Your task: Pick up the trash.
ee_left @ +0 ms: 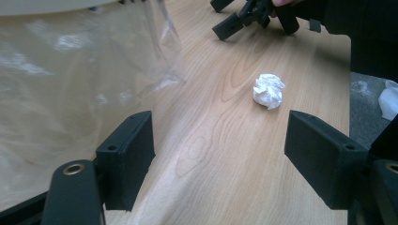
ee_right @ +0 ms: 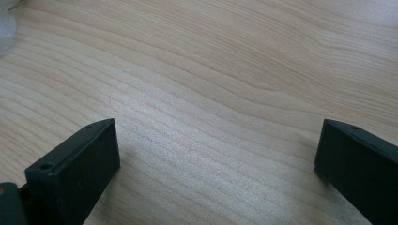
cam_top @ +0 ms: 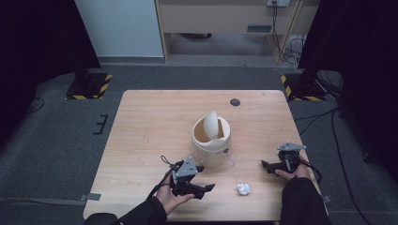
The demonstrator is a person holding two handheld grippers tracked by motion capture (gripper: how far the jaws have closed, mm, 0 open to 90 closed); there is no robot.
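While both jaws of the left hand-held gripper (cam_top: 202, 179) stand spread wide and empty near the front of the bench (cam_top: 150, 117), a crumpled white paper ball (cam_top: 243, 188) lies just to its right on the bare wood. Behind the left hand-held gripper stands a cream bin (cam_top: 211, 138) with a tilted swing lid and a clear liner (ee_left: 70, 70). The right hand-held gripper (cam_top: 266, 165), well right of the bin, is likewise released, holding nothing above the bench.

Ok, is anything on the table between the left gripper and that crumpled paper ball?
Nothing visible. The left gripper is open, with bare wood from its jaws to the paper ball. The bin's plastic liner lies off to one side, outside that path.
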